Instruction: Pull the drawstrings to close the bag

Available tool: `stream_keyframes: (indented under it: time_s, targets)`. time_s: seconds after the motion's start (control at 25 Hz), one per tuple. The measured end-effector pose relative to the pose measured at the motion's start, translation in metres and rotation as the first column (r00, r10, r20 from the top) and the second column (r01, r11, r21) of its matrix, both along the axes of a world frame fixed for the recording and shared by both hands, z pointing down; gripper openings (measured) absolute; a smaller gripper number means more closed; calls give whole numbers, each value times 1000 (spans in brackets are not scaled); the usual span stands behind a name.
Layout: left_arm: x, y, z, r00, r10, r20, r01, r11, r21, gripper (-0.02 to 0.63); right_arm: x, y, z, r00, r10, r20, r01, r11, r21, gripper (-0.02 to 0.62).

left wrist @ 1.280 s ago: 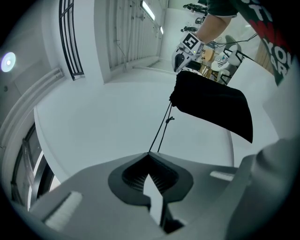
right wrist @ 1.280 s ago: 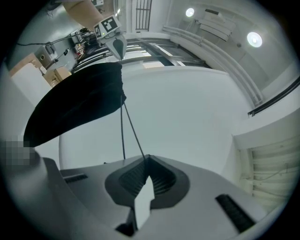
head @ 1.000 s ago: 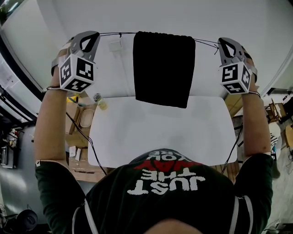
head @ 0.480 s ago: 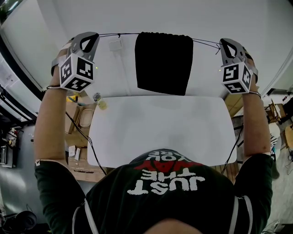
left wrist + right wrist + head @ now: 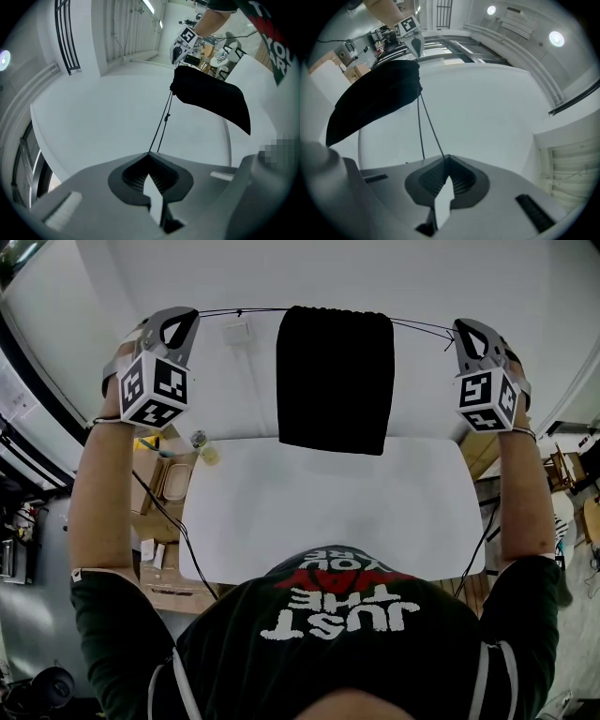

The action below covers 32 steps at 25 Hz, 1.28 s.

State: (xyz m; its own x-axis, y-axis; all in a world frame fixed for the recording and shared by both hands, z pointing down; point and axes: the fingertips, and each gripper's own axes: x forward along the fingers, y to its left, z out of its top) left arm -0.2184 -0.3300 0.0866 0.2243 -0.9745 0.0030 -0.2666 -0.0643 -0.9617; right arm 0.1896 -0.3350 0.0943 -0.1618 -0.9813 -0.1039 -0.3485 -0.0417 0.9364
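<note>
Head view: black bag (image 5: 335, 381) hangs, looks soft and light | left gripper (image 5: 190, 315), right gripper (image 5: 459, 329) each clamped on drawstrings (image 5: 422, 325) | take cords, not fabric

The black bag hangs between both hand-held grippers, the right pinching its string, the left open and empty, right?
Not quite: the left hand-held gripper is shut on its string too, as the left gripper view shows. The rest is right.
</note>
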Motion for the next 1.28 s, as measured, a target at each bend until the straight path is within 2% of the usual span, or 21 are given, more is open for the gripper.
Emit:
stream_keyframes:
  time_s: [1.28]
  targets:
    - [-12, -6, 9, 1000, -16, -10, 15, 1000, -27, 0, 10, -3, 2, 1000, 19, 6, -19, 1000, -3, 5]
